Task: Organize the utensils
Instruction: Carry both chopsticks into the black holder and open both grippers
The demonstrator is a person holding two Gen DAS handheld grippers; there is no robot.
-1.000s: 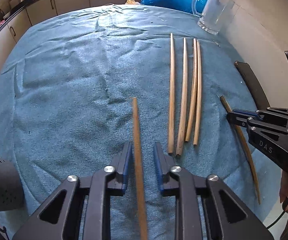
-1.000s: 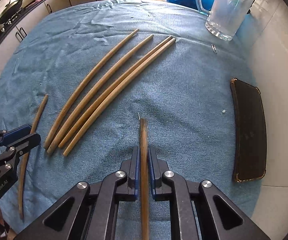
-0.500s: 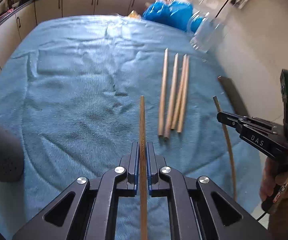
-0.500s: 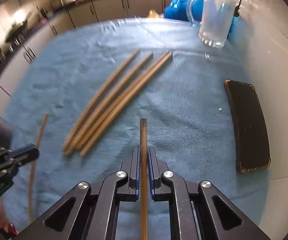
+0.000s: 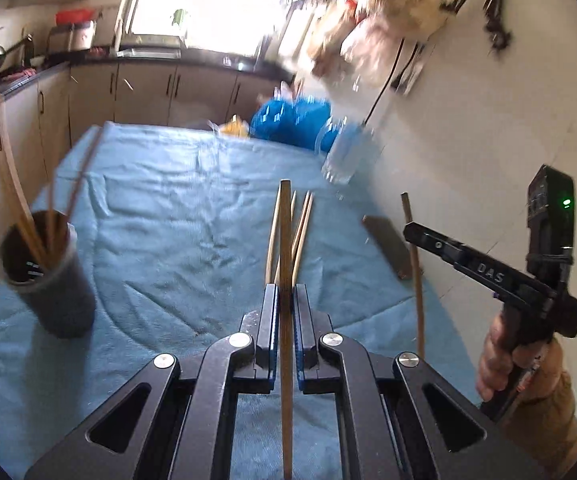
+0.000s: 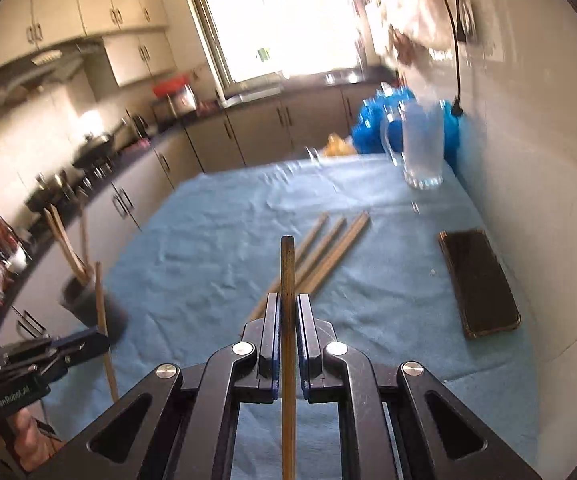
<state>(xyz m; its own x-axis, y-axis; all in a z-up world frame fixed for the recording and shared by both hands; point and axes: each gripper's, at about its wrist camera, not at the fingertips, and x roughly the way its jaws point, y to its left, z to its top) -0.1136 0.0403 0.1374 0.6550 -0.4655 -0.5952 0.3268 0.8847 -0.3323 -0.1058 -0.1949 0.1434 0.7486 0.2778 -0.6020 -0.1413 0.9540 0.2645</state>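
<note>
Blue towel (image 6: pixel 216 240) covers tabletop, wrinkled. Glass mug (image 6: pixel 422 148) stands upright at far right corner, near wall. Blue plastic bag (image 5: pixel 288 120) behind mug, against wall. Black phone (image 6: pixel 478 284) lies flat on towel near right edge, well apart from mug. Kitchen cabinets (image 6: pixel 216 140) run along left and far side. Bright window (image 6: pixel 280 20) above far counter. Black cable (image 6: pixel 454 40) hangs on wall.

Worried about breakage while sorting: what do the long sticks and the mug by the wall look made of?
Long tan sticks: probably wood or bamboo, matte with a brownish grain. Clear handled mug: likely glass, see-through with a thick glinting base, though blur leaves clear plastic possible.
</note>
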